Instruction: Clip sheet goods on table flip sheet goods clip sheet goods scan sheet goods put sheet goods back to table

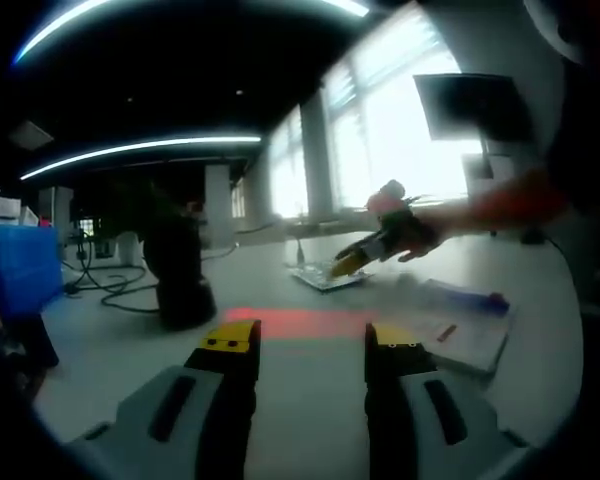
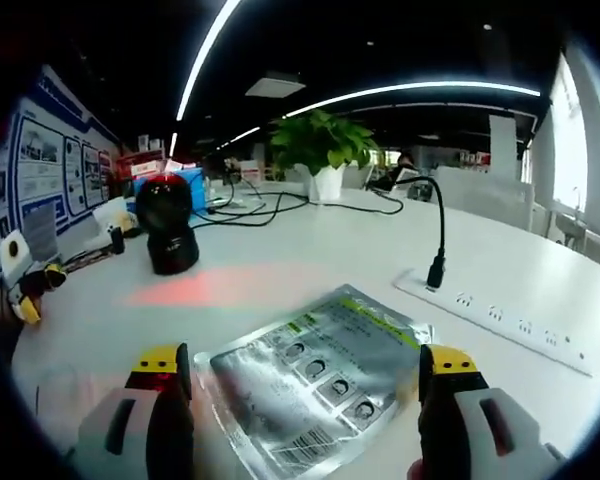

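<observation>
A silver sheet packet with printed labels and a green edge lies flat on the white table. My right gripper is open wide, one yellow-tipped jaw on each side of the packet. From the left gripper view, that same right gripper hovers at the packet, held by a hand. My left gripper is open over bare table, with nothing between its jaws. The black scanner stands upright and casts a red glow on the table.
More sheet packets lie right of my left gripper. A white power strip with a black gooseneck cable sits right of the packet. Behind are a potted plant, cables and a blue box. The left gripper shows at the far left.
</observation>
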`<action>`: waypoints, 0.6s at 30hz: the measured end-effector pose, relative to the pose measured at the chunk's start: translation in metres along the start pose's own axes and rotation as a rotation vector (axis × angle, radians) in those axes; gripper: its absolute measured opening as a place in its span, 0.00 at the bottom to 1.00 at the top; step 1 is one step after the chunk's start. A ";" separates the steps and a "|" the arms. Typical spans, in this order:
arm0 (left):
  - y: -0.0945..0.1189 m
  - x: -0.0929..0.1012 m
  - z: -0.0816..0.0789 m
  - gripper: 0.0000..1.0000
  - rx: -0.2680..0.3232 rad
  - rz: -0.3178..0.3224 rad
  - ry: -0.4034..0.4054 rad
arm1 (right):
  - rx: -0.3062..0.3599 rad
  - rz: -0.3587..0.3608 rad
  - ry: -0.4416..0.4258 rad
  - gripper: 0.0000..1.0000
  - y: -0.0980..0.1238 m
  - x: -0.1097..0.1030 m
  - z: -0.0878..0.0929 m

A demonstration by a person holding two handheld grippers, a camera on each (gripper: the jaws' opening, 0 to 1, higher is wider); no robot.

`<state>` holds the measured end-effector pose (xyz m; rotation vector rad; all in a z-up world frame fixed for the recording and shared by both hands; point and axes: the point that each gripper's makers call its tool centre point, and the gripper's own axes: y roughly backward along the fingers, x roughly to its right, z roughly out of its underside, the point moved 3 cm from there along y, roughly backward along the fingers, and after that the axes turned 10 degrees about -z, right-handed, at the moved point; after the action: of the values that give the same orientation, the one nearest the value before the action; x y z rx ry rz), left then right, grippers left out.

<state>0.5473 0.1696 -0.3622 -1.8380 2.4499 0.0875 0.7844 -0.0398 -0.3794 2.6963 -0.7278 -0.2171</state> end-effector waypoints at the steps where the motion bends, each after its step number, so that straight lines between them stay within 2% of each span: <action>1: 0.000 0.000 0.000 0.34 0.001 0.000 0.001 | 0.006 0.001 0.002 0.88 0.003 -0.002 -0.002; 7: 0.000 0.001 -0.001 0.34 0.002 0.005 0.005 | 0.072 0.016 0.018 0.87 0.034 -0.014 -0.016; 9: 0.000 0.001 -0.001 0.34 0.002 0.007 0.004 | 0.122 0.052 0.051 0.84 0.047 -0.014 -0.026; 11: 0.000 0.001 -0.001 0.34 0.001 0.007 0.004 | 0.148 0.064 0.047 0.84 0.061 -0.019 -0.031; 18: 0.000 0.001 -0.001 0.34 0.001 0.006 0.007 | 0.223 0.103 0.037 0.84 0.094 -0.035 -0.038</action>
<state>0.5472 0.1687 -0.3614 -1.8333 2.4600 0.0808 0.7195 -0.0872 -0.3085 2.8511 -0.9270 -0.0639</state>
